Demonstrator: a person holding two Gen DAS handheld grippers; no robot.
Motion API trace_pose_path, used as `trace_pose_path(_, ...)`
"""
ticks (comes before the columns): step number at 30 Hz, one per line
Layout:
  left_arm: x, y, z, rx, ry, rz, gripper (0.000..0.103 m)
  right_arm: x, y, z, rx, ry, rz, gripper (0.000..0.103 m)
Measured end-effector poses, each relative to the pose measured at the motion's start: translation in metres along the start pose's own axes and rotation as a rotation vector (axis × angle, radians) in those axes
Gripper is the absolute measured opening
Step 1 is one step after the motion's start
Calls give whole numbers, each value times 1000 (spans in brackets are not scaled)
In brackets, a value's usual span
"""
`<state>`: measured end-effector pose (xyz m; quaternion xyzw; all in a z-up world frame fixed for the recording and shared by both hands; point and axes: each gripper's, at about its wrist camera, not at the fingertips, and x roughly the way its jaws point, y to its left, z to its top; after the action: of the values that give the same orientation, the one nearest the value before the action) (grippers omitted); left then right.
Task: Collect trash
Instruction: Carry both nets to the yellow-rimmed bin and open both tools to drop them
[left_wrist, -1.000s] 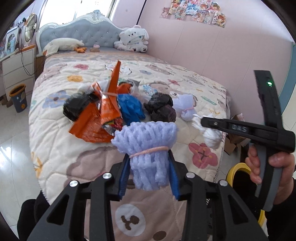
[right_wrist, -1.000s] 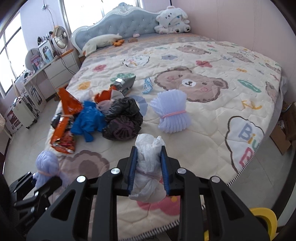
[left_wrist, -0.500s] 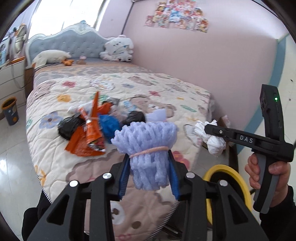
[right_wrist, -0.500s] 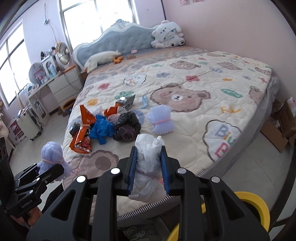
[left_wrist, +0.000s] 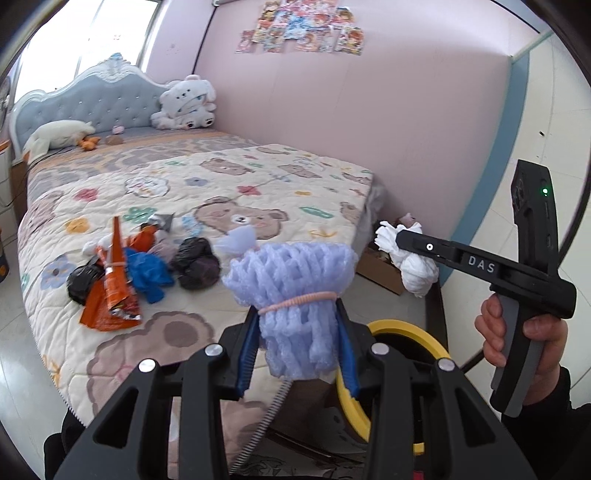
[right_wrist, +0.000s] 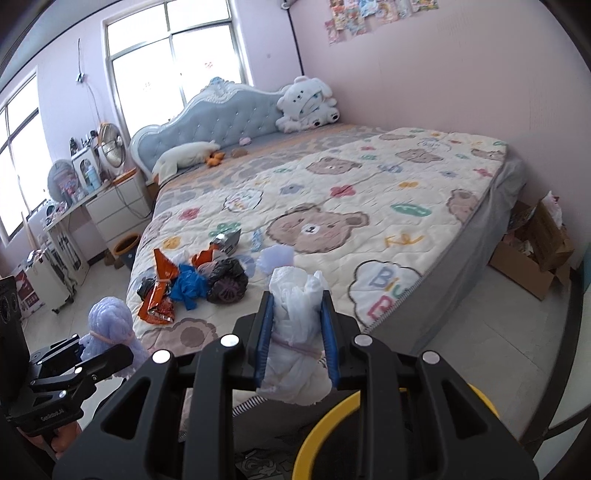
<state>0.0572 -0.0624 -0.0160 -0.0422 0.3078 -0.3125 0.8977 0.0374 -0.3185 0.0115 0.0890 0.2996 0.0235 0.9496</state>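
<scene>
My left gripper (left_wrist: 297, 325) is shut on a lilac foam-net bundle (left_wrist: 291, 291) tied with a pink band, held above the bed's foot edge. It also shows in the right wrist view (right_wrist: 110, 325). My right gripper (right_wrist: 297, 328) is shut on a white plastic bag wad (right_wrist: 295, 332), seen from the side in the left wrist view (left_wrist: 413, 258). A yellow-rimmed bin (left_wrist: 406, 332) stands on the floor below both grippers; it also shows in the right wrist view (right_wrist: 325, 424). More trash lies on the bed: orange wrappers (left_wrist: 110, 291), a blue bag (left_wrist: 147, 269), black bags (left_wrist: 195, 262).
The bed (right_wrist: 369, 206) with a bear quilt fills the middle. A cardboard box (right_wrist: 532, 254) stands by the pink wall on the right. A nightstand (right_wrist: 118, 206) and a small bin (right_wrist: 125, 247) stand left of the bed.
Both grippers have pulled back from the bed and risen, each keeping its bundle. The yellow-rimmed bin has come further into view below them.
</scene>
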Motion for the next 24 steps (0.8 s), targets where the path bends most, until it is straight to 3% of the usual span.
trace_pose_path(11,15,-53,7,88,34,-93,35,-45,-37,-6,47,-64,-44,24)
trace_pose_path(24,65,-85,-13,200,191,-189,35,-56,-85,-28,137,-56,-86,25)
